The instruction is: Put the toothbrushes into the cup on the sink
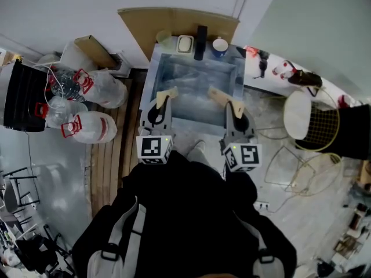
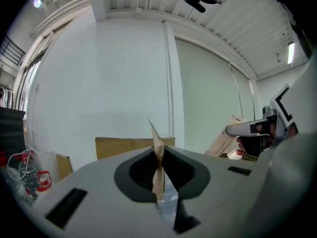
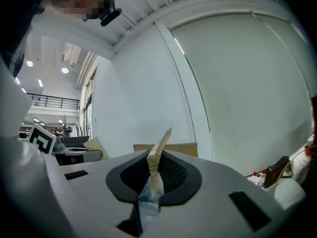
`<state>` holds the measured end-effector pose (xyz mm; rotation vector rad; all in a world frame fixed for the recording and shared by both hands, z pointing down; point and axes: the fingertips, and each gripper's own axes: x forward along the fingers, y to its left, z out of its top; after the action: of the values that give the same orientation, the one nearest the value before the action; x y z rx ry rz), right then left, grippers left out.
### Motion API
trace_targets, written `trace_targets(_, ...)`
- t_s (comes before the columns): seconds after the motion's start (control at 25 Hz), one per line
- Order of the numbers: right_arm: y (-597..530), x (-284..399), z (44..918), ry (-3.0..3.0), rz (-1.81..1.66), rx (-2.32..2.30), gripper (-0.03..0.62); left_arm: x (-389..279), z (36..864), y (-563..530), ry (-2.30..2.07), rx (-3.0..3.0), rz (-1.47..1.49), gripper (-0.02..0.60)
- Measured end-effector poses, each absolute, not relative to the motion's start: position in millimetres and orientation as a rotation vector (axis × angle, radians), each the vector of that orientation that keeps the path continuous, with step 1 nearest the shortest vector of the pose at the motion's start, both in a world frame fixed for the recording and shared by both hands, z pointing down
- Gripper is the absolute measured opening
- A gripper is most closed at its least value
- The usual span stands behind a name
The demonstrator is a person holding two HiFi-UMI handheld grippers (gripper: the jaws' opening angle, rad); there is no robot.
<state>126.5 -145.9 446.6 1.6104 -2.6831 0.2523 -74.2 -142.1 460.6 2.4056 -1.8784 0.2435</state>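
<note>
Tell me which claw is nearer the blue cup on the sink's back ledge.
Right. The right claw hovers over the right half of the sink, directly in line with the blue cup; the left claw is over the left half, off to the cup's side.

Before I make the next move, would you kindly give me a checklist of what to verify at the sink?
1. Left gripper empty: ok, jaws together with nothing between them.
2. Right gripper empty: ok, jaws together, nothing held.
3. Grippers aimed at the sink: ok, both point toward the basin in the head view.
4. Cup found: ok, a blue cup stands upright on the back ledge.
5. Toothbrushes found: cannot tell, none can be made out in any view.
6. Jaws ready for a pick: not ok, both are shut.
</note>
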Motion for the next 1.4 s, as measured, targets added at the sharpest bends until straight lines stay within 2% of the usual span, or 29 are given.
trace_targets(0.76, -202, 101, 444, -2.657, 0.253, 1.655, 0.032, -88, 458, -213, -1.8, 2.459, 0.239, 0.032)
trace_targets(1.4, -235, 92, 451, -2.588, 0.276, 1.728, 0.032, -142, 432, -345, -1.893, 2.482, 0.226, 0.032)
